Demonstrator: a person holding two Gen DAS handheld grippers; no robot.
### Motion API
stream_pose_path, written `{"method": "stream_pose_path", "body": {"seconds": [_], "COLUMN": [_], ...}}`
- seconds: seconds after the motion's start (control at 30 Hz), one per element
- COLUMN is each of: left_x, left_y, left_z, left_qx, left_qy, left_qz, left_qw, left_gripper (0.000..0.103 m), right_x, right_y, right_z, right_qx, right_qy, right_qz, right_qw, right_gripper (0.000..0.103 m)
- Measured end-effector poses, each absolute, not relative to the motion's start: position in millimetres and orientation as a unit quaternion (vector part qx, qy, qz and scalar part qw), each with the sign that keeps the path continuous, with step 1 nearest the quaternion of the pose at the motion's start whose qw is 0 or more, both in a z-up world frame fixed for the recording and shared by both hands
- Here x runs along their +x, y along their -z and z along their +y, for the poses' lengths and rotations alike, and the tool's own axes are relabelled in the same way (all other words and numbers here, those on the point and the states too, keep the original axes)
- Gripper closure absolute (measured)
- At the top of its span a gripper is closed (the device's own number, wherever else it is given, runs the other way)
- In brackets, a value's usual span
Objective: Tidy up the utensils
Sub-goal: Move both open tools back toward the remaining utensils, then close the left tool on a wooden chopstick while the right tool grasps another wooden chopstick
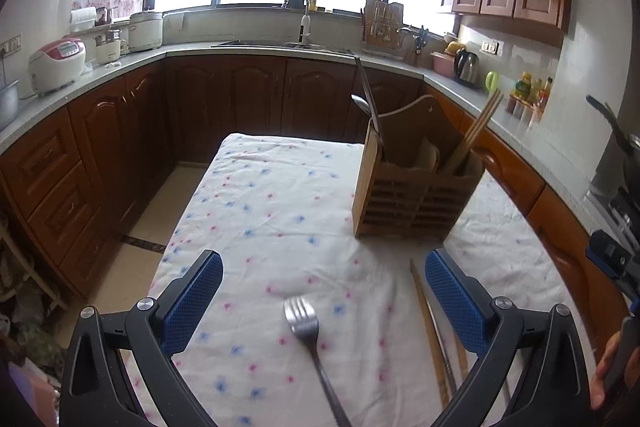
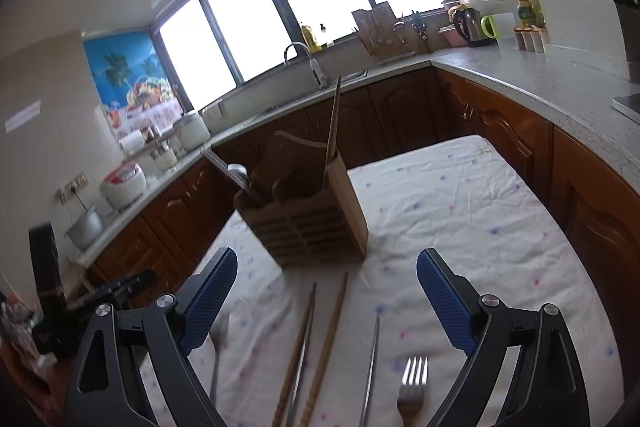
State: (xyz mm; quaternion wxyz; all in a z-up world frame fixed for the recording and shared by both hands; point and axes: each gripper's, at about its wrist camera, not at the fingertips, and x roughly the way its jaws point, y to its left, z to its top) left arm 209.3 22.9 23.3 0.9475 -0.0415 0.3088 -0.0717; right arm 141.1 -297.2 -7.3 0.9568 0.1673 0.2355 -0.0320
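A wooden utensil caddy stands on the floral cloth table, holding wooden chopsticks and a metal spoon. My left gripper is open above a metal fork lying between its fingers. Wooden and metal chopsticks lie to the fork's right. In the right wrist view my right gripper is open over loose wooden chopsticks, metal chopsticks and a second fork. The first fork lies by its left finger. The caddy stands ahead.
Brown cabinets and a grey counter wrap around the table. On the counter are rice cookers, a sink with a faucet, a kettle and bottles. The right gripper's body shows at the right edge.
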Motion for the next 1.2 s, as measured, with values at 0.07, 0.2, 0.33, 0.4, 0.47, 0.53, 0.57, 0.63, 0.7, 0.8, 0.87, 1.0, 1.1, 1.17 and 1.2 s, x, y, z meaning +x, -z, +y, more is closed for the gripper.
{"method": "stream_pose_path", "body": {"seconds": [0.07,0.2,0.33,0.4,0.47,0.53,0.57,0.63,0.7,0.8,0.87,1.0,1.1,1.17,1.2], "left_x": [203,187,183,179,179,179,179,182,185,191,195,205,214,223,229], "left_y": [-23,-20,-17,-16,-15,-14,-13,-12,-11,-6,-3,2,5,8,10], "left_z": [22,21,18,18,17,17,17,16,16,14,13,9,4,-2,-5], "left_qx": [-0.035,-0.022,-0.015,-0.012,-0.011,-0.011,-0.011,-0.012,-0.013,-0.019,-0.024,-0.026,-0.026,-0.023,-0.020], "left_qy": [0.074,0.075,0.069,0.068,0.068,0.069,0.068,0.068,0.069,0.074,0.077,0.081,0.088,0.096,0.101], "left_qz": [0.311,0.317,0.320,0.324,0.329,0.334,0.337,0.342,0.349,0.361,0.369,0.382,0.392,0.400,0.407], "left_qw": [0.947,0.945,0.945,0.943,0.942,0.940,0.939,0.937,0.934,0.929,0.926,0.920,0.915,0.911,0.908], "left_gripper": [0.001,0.001,0.001,0.001,0.001,0.001,0.001,0.001,0.001,0.001,0.001,0.001,0.001,0.002,0.002], "right_x": [135,123,117,115,112,110,110,110,110,112,115,123,132,138,142], "right_y": [13,23,34,38,41,44,45,46,47,50,52,56,61,64,67], "right_z": [-292,-286,-287,-289,-290,-290,-291,-292,-293,-295,-295,-293,-291,-290,-290], "right_qx": [0.161,0.158,0.160,0.161,0.161,0.161,0.160,0.158,0.158,0.157,0.153,0.141,0.130,0.123,0.122], "right_qy": [0.033,0.036,0.043,0.045,0.048,0.049,0.050,0.052,0.054,0.056,0.058,0.058,0.057,0.055,0.053], "right_qz": [0.243,0.254,0.269,0.274,0.277,0.280,0.282,0.285,0.287,0.292,0.297,0.312,0.326,0.336,0.344], "right_qw": [0.956,0.954,0.949,0.947,0.946,0.945,0.945,0.944,0.943,0.942,0.941,0.938,0.935,0.932,0.929], "right_gripper": [0.010,0.010,0.010,0.010,0.010,0.010,0.010,0.010,0.010,0.010,0.010,0.011,0.014,0.022,0.031]}}
